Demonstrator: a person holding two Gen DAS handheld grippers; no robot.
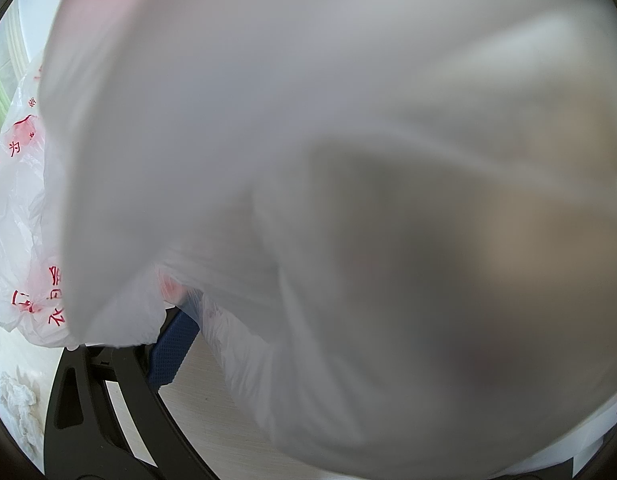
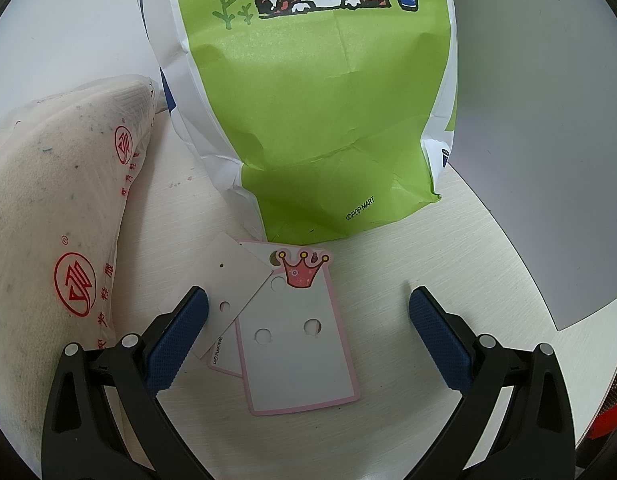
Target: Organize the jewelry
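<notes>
Left wrist view smothered by plastic bag (image 1: pixel 308 160); right, downward over table (image 2: pixel 388 280).

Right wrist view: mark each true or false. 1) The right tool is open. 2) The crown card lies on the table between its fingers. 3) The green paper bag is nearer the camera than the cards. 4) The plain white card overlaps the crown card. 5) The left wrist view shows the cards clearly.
1) True: the right tool stands open, fingers wide apart.
2) True: the crown card lies flat on the table between the fingers, touched by neither.
3) False: the green paper bag stands beyond the cards.
4) True: the plain white card lies tilted over the crown card's upper left corner.
5) False: a white plastic bag blocks most of that view; no cards show.
</notes>
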